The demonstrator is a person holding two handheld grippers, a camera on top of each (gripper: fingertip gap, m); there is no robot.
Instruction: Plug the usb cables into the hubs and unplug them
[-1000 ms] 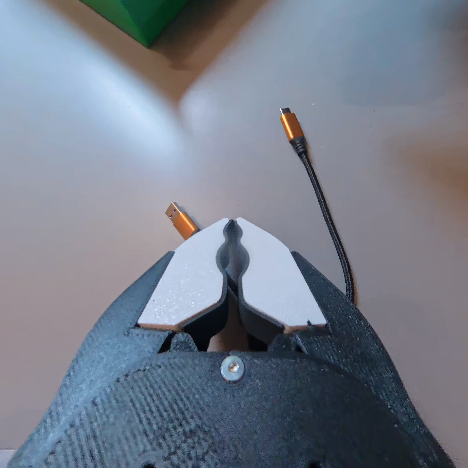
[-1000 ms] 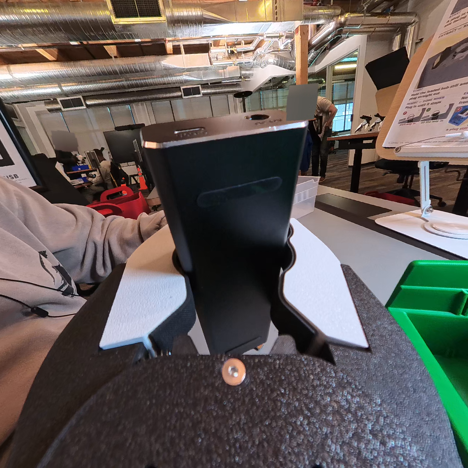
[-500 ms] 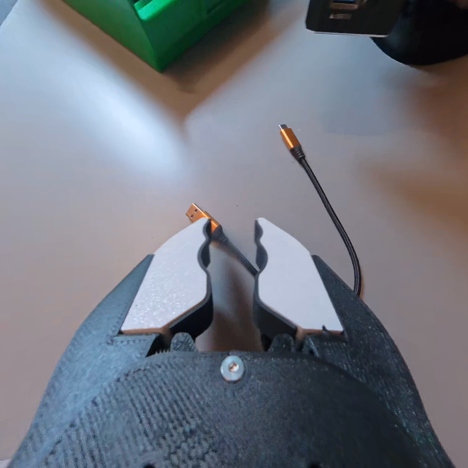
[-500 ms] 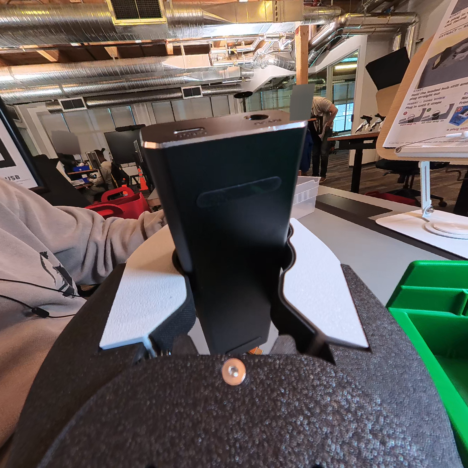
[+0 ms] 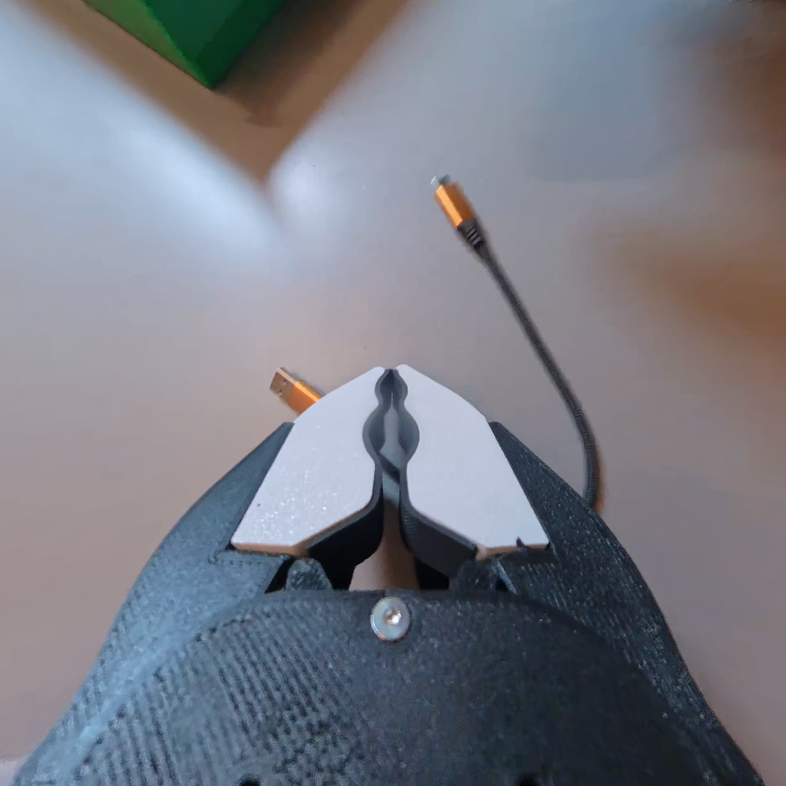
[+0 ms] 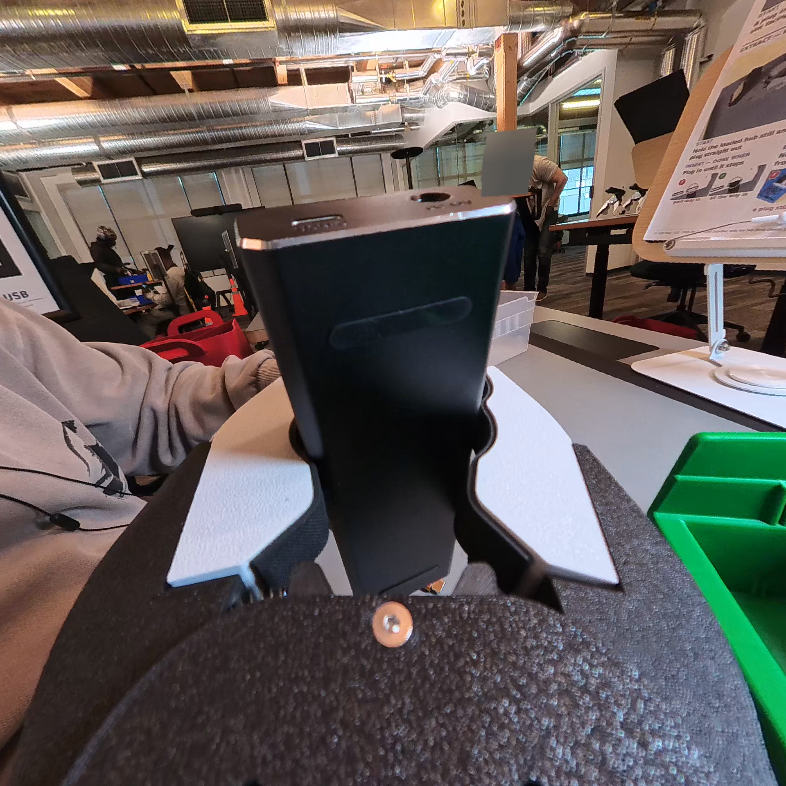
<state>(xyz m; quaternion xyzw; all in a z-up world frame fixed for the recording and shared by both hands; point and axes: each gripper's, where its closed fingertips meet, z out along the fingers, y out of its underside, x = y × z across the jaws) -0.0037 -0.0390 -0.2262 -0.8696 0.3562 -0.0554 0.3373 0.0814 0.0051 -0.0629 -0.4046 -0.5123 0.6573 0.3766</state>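
My left gripper [image 5: 389, 371] is shut low over the grey table [image 5: 127, 276]. The black braided usb cable [image 5: 548, 340] runs under it. Its orange USB-A plug [image 5: 293, 390] pokes out from beneath the left fingertip, and the jaws seem to pinch the cable just behind it. The cable loops out on the right and ends in an orange USB-C plug [image 5: 453, 208] lying free. My right gripper [image 6: 383, 395] is shut on a black hub [image 6: 383, 306], held upright above the table with its end ports facing up.
A green compartment bin sits at the far left in the left wrist view [image 5: 191, 38] and at the right in the right wrist view [image 6: 723, 531]. A person's grey sleeve [image 6: 127, 404] is on the left. A white stand with an instruction sheet [image 6: 719, 323] is at the back right.
Half a second ago my left gripper was open with the cable between its fingers; it has shut again behind the USB-A plug. My right gripper and the hub have not moved.
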